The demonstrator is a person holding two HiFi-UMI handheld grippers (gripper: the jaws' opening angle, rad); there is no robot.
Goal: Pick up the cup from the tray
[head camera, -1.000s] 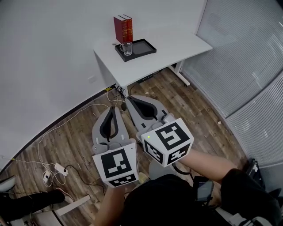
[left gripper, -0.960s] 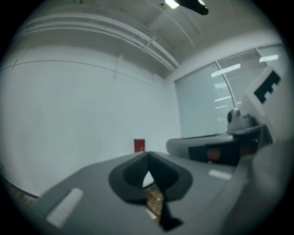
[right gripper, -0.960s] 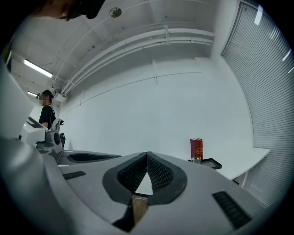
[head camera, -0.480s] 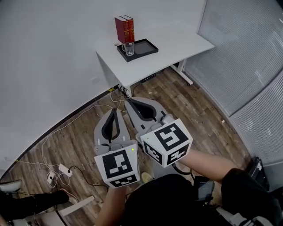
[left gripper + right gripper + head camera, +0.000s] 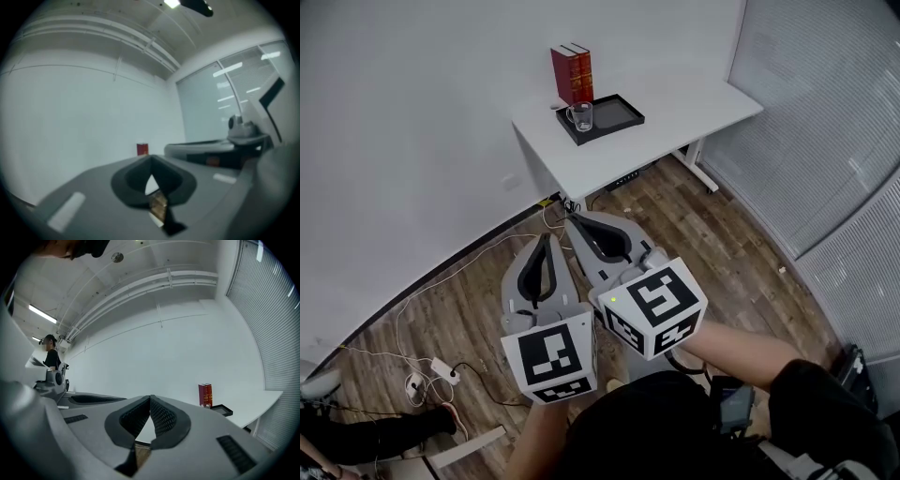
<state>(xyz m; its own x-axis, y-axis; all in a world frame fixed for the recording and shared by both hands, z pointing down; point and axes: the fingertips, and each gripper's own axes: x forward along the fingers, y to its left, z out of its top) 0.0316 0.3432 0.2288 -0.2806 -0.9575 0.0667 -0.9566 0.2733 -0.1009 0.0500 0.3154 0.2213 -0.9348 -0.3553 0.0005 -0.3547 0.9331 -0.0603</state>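
A clear glass cup (image 5: 582, 116) stands at the left end of a black tray (image 5: 617, 114) on a white table (image 5: 675, 103), far ahead of me. Two red books (image 5: 572, 73) stand upright just behind the cup. My left gripper (image 5: 546, 240) and right gripper (image 5: 574, 221) hover side by side over the wooden floor, well short of the table, both shut with nothing between the jaws. The right gripper view shows the books (image 5: 205, 395) and tray (image 5: 221, 410) in the distance at the right; the left gripper view shows only the books (image 5: 142, 149).
White cables and a power strip (image 5: 445, 368) lie on the floor at the left. Slatted blinds (image 5: 825, 122) line the right side, and a white wall (image 5: 412, 112) rises behind the table. A person (image 5: 50, 357) stands far off at the left of the right gripper view.
The table with tray, cup and books has drifted slightly down and right in the head view. Both grippers keep their place side by side and stay shut.
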